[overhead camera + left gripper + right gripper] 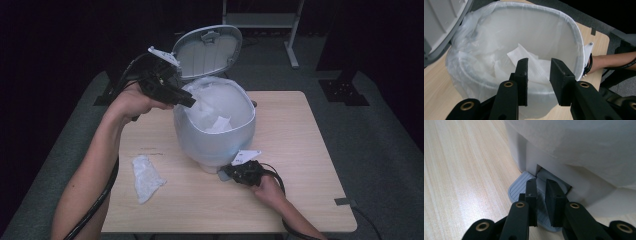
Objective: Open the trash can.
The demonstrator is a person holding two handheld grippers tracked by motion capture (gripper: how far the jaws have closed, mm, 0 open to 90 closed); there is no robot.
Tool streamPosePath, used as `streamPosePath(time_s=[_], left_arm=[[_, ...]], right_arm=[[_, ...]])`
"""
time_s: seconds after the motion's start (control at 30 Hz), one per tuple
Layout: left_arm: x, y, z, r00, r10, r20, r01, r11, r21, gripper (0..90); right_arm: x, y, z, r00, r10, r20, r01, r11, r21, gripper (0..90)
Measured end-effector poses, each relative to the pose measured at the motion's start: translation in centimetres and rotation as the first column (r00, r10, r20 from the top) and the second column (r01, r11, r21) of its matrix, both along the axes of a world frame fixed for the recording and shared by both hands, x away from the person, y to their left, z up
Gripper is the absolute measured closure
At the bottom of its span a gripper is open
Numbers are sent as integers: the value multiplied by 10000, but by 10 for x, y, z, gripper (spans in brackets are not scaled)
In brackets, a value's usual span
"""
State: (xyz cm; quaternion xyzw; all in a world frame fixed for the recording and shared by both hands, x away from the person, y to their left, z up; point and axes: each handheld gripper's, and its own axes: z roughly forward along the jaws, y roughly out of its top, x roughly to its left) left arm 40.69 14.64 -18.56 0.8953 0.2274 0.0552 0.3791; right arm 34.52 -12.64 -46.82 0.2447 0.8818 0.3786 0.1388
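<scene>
On the wooden table (300, 150) stands a white pedal bin (215, 135) with its lid (207, 50) tipped up at 12 o'clock. A thin plastic bag (474, 42) lines the bin, and a white paper towel (534, 67) lies inside it. Seen from the high view, the left gripper (187, 101) hangs over the bin's rim at about 10 o'clock, pointing down into the opening. Its jaws stand a little apart with nothing between them; the towel lies below them, down in the bin. At about 5 o'clock from the bin, low on the table, the right gripper (226, 172) presses on the grey foot pedal (520, 188) at the bin's base. Its jaws are pulled close together with only a thin gap, and their tips rest on top of the pedal, holding nothing between them. A crumpled white wad (145, 177) lies on the table at about 8 o'clock from the bin, well apart from both grippers.
</scene>
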Motion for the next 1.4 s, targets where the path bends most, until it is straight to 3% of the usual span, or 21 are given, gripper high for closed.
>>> streamPosePath(time_s=[0.57, 0.93, 1.4], left_arm=[[-15, 37, -15, 9999, 140, -23, -140, 9996, -233, 614], [-24, 50, -20, 9999, 142, 79, -140, 9996, -260, 581], [-32, 66, -35, 9997, 231, 67, -228, 9989, -418, 500]], right_arm=[[-1, 2, 1, 9999, -42, 93, 43, 9999, -132, 796], [-1, 1, 0, 10000, -30, 62, 31, 9999, -96, 796], [-1, 1, 1, 10000, -13, 49, 13, 9999, -116, 796]])
